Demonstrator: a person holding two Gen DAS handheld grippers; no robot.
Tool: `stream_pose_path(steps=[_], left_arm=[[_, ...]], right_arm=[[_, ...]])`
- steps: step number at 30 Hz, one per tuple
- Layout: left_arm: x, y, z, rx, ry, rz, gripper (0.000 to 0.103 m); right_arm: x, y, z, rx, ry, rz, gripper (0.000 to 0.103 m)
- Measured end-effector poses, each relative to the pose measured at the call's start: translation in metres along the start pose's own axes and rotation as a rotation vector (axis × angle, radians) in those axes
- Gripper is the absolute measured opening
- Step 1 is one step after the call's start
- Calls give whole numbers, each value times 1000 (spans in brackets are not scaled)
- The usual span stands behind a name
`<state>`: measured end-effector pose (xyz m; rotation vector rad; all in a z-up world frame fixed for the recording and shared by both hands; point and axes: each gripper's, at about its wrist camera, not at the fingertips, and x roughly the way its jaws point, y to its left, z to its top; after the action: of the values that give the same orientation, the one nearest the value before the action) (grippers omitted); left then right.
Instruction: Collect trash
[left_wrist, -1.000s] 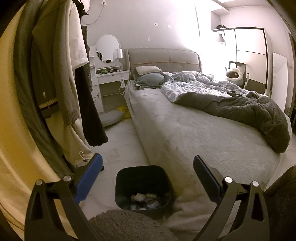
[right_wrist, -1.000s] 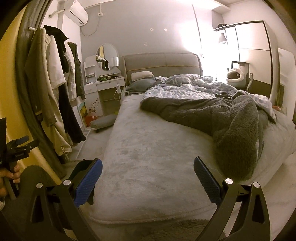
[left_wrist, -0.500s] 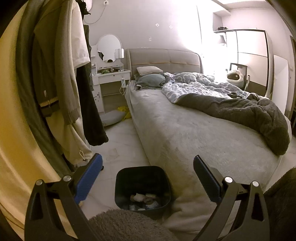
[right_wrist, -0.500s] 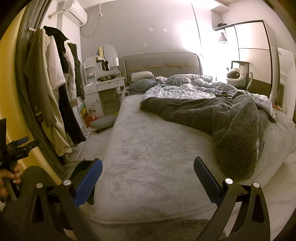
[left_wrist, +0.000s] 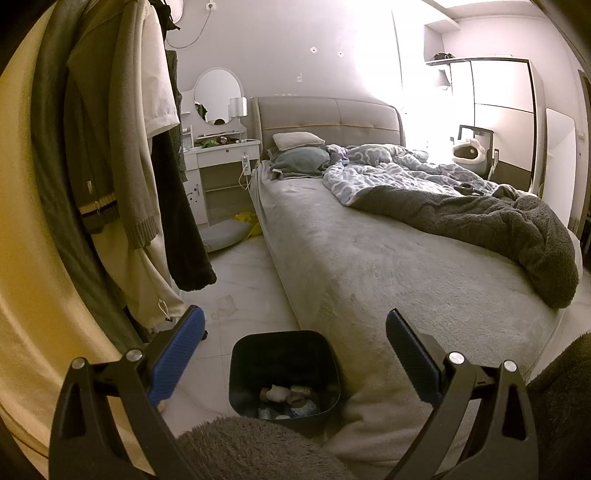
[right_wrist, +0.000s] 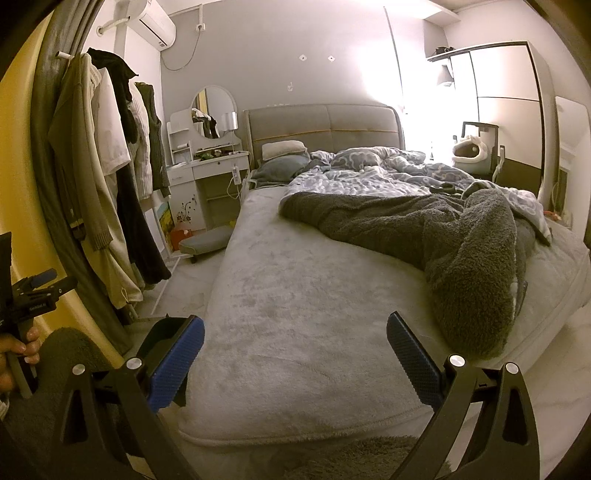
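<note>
A black trash bin (left_wrist: 283, 369) stands on the floor at the bed's near corner, with crumpled white and bluish scraps in its bottom. My left gripper (left_wrist: 295, 354) hovers open above it with nothing between its blue pads. My right gripper (right_wrist: 295, 358) is open too, empty, over the foot of the grey bed (right_wrist: 314, 295). The bin's rim (right_wrist: 166, 328) peeks out behind the right gripper's left finger. A yellow wrapper-like thing (left_wrist: 249, 218) lies on the floor by the headboard.
Coats hang on a rack (left_wrist: 122, 166) at the left over the narrow white-tiled aisle (left_wrist: 240, 280). A white dressing table with mirror (left_wrist: 221, 147) stands at the far end. A dark fleece blanket (right_wrist: 443, 236) and patterned duvet cover the bed. A hand (right_wrist: 14, 347) holds the left gripper.
Both views have shifted very slightly; the left gripper has drifted a little, with the bin staying under it. Both grippers stay open and empty.
</note>
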<state>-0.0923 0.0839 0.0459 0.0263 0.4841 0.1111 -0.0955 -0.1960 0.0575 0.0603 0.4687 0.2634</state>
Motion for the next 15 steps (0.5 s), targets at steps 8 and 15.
stream_pose_path(steps=[8,15], left_arm=[[0,0,0,0,1,1,100],[0,-1,0,1,0,1,100]], right_arm=[[0,-1,1,-1,1,1,100],[0,-2,1,-1,3,1,100]])
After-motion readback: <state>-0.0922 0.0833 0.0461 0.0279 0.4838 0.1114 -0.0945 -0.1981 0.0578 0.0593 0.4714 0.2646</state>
